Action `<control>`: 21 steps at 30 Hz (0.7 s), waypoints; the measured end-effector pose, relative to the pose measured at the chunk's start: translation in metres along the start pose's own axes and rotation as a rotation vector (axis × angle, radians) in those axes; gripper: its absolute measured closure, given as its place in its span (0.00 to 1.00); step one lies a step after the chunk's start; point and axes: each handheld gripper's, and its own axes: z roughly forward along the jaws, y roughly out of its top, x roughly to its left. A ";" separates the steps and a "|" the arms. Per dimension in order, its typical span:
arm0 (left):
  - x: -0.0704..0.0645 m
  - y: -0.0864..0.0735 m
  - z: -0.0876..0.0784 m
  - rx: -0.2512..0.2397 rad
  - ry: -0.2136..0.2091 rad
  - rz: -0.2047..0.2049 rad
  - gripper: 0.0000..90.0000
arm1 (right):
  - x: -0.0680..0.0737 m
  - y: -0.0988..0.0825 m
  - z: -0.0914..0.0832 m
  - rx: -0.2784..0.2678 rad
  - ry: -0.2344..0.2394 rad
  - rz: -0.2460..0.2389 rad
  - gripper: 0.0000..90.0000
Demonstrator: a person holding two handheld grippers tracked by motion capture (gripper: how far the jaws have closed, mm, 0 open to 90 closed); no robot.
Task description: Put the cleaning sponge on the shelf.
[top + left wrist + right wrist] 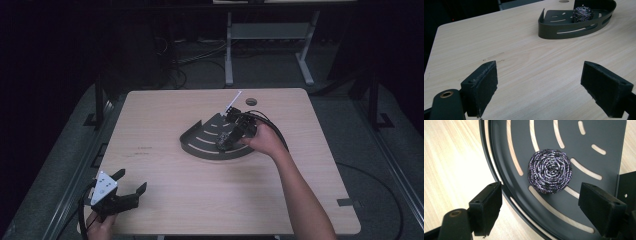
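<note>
A dark grey quarter-round slotted tray (pixel 200 142) lies near the middle of the wooden table. A round steel-wool scourer (pixel 550 171) sits on the tray's floor (pixel 599 135), also seen from the left gripper view as a shiny ball (pixel 582 14) inside the tray (pixel 564 30). My right gripper (pixel 223 141) hovers over the tray, open; in its own view the right gripper (pixel 542 195) has one jaw outside the tray's curved wall, the other over the floor, and the scourer just beyond them, untouched. My left gripper (pixel 131 179) rests open near the table's front left, left gripper (pixel 541 72) empty over bare wood.
A thin white stick (pixel 233 100) juts up behind the tray's back corner. A round cable hole (pixel 251 101) lies close to the table's far edge. A piece of dark tape (pixel 344 202) marks the right front edge. Another table's legs (pixel 229 50) stand on the floor beyond.
</note>
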 end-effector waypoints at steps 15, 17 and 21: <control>-0.001 0.000 0.000 0.004 0.001 0.007 0.15 | 0.004 -0.012 -0.009 0.002 -0.008 -0.014 0.21; -0.001 0.000 0.000 0.003 -0.002 0.005 0.15 | 0.005 -0.014 -0.010 0.000 -0.009 -0.014 0.21; -0.002 0.000 0.001 0.003 -0.003 0.007 0.15 | 0.008 -0.018 -0.012 -0.002 -0.007 -0.021 0.21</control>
